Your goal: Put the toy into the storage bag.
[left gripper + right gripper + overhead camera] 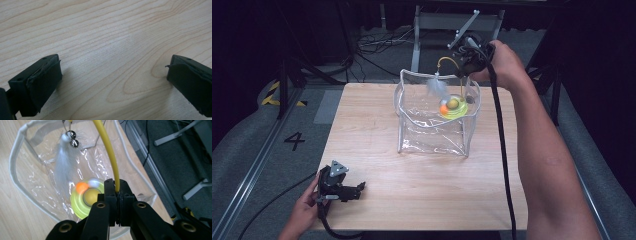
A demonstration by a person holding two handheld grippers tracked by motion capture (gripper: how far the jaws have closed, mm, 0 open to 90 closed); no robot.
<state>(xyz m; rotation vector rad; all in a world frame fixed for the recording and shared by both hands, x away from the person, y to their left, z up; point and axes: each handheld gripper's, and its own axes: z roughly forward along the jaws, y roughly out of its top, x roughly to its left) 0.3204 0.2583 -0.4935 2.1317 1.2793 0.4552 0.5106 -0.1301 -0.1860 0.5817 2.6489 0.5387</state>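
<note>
High view: the wooden table (422, 195) has bare board over its whole near half and along its left side. One clear plastic bag (434, 117) stands open-topped a little past the middle, toward one o'clock from the table's centre, with free wood on every side of it. The far table edge runs just behind the bag; the right edge lies under the person's right forearm.

The right gripper (468, 56) hangs over the bag's far right corner, at one o'clock from the bag's middle. In the right gripper view its jaws are pressed together, pinching the yellow wand (110, 155) of a cat toy. The wand arches up and over. One white feather (62, 163) and two small metal bells (72, 138) dangle from its end into the bag's mouth. The toy's round yellow-green base (82, 202), with one orange ball (82, 187) on its track, sits low inside the bag, toward the right wall.

The left gripper (360, 189) rests near the table's near left corner, at seven o'clock from the bag and well apart from it. In the left gripper view its two jaws stand spread wide over bare wood, holding nothing.
</note>
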